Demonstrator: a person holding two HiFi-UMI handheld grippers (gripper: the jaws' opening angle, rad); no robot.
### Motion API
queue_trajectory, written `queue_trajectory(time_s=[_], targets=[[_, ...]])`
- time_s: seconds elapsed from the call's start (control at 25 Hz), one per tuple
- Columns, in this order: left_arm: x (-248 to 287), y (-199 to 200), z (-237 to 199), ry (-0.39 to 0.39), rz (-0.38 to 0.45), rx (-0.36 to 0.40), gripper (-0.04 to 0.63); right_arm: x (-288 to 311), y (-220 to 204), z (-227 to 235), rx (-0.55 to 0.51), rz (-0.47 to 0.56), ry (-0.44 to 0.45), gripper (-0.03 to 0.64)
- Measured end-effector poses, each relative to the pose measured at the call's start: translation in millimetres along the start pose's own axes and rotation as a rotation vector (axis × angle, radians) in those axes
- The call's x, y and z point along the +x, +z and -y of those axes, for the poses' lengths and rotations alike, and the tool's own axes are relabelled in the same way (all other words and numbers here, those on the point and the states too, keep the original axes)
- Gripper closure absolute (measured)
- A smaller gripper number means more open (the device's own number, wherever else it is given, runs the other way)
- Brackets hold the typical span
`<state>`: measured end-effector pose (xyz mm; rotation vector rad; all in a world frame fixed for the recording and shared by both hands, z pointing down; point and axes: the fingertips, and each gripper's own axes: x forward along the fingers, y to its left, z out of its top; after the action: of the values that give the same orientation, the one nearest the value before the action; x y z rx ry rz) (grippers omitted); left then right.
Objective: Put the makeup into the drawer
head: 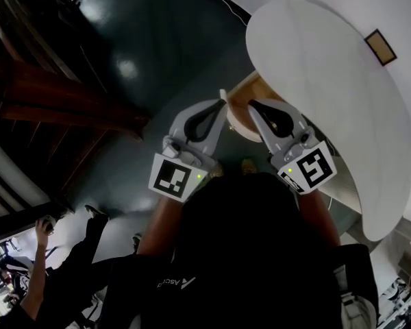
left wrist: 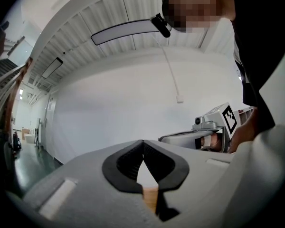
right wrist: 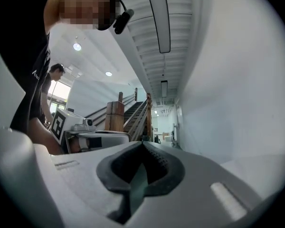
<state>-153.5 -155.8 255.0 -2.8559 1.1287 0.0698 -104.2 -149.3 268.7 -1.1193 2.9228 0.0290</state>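
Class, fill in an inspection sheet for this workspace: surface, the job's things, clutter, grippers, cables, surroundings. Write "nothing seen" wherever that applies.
Surface: only a sliver of a wooden top shows beyond the grippers; what it belongs to cannot be told.
Job's things: nothing seen; no makeup or drawer in any view.
Clutter: nothing seen.
Grippers: left gripper and right gripper are held side by side near the chest, jaws together, nothing between them.
Cables: a thin cable runs down the white wall to a small box.
Surroundings: dark glossy floor, wooden staircase, a second person at lower left of the head view.
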Motion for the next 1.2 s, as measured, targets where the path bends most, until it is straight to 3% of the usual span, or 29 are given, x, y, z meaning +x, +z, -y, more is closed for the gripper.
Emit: queue_trajectory(time_s=[0.28, 1.2], targets=[[-3.6, 6.3, 7.8, -0.001, 0.011, 0.005, 0.584, -11.9, 8.1, 0.2, 0.026, 0.043, -0.015, 0.614], [-7.3, 2.9, 4.7, 0.022, 0.006, -0.005, 0.584, -13.0, -5.4, 2.0, 0.039, 0.01, -0.006, 0.614]])
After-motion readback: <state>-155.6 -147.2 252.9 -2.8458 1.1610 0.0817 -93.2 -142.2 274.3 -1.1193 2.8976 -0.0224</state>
